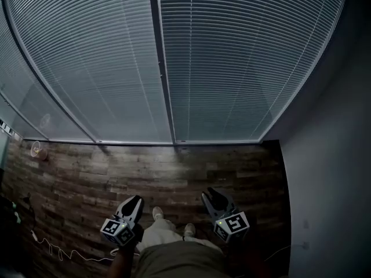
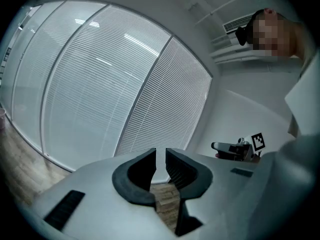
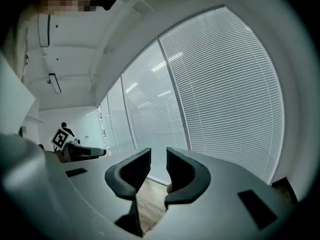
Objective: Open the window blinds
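Note:
Closed slatted blinds cover a tall window wall ahead, with a left panel point(image 1: 98, 68) and a right panel point(image 1: 243, 57) split by a dark mullion point(image 1: 163, 68). The blinds point(image 2: 110, 84) also fill the left gripper view, and the blinds point(image 3: 225, 84) fill the right gripper view. My left gripper point(image 1: 134, 201) and right gripper point(image 1: 210, 193) are held low over the wooden floor, well short of the window. The left gripper's point(image 2: 160, 151) jaws stand slightly apart with nothing between them. The right gripper's point(image 3: 158, 151) jaws also show an empty gap. No cord or wand is visible.
A grey wall point(image 1: 330, 172) closes the right side and meets the window at a corner. A white cable point(image 1: 58, 249) trails on the floor at lower left, near a small round object point(image 1: 38, 149). The person's shoes point(image 1: 157, 213) show between the grippers.

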